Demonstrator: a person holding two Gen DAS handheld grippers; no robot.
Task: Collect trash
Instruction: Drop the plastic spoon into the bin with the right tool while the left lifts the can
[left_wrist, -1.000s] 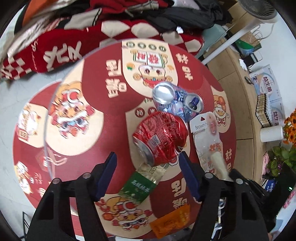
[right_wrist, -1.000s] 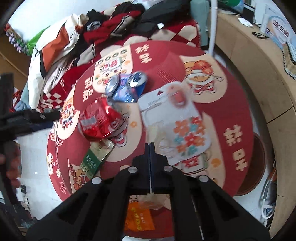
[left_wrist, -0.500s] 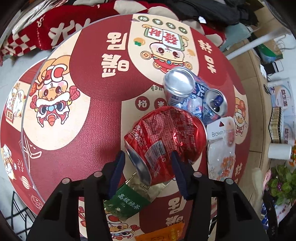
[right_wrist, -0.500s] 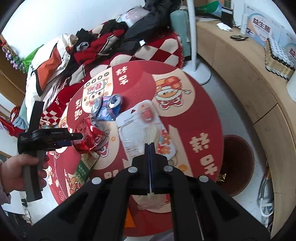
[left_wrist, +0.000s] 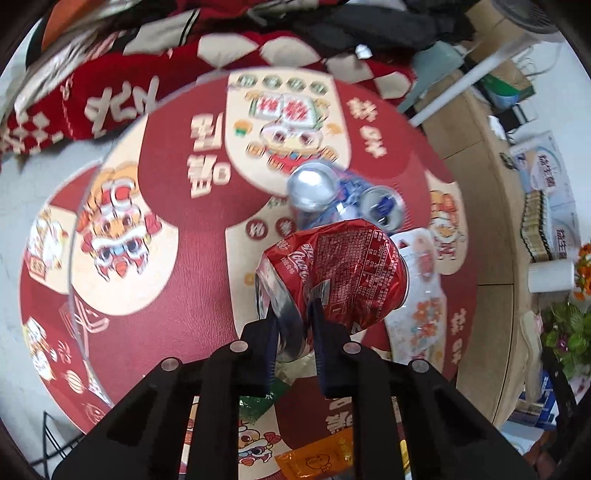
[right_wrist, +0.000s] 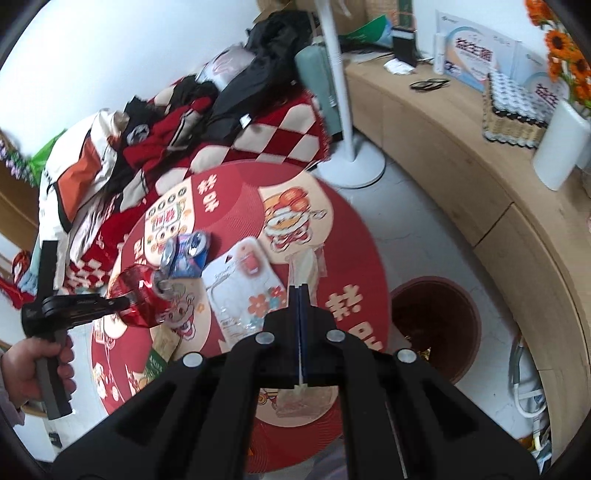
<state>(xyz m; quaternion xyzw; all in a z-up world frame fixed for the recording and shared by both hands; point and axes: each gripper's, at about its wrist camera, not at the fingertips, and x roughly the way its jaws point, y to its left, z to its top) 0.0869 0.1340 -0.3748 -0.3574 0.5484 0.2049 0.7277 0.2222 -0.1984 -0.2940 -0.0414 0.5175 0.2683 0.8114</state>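
Two pieces are in hand: the left wrist view shows the left gripper (left_wrist: 293, 325) clamped on the crushed red cola can (left_wrist: 340, 273), lifted over the blue can (left_wrist: 343, 199); the right wrist view shows the right gripper (right_wrist: 301, 295) pinching a clear wrapper (right_wrist: 304, 264) near the brown bin (right_wrist: 436, 325), plastic packaging (right_wrist: 245, 284) remaining.

In the left wrist view, bare red tabletop (left_wrist: 122, 325) spreads over the left half of the frame, free for a gripper. Right of centre the way is crowded: a crushed blue can (left_wrist: 343, 199), a clear blister pack (left_wrist: 421, 295) and, low in the frame, an orange packet (left_wrist: 317, 459). Piled clothes (left_wrist: 229, 33) block the upper edge. In the right wrist view, open floor (right_wrist: 417, 240) lies right of the table, bounded by a brown bin (right_wrist: 439, 325) and a fan base (right_wrist: 351, 170).
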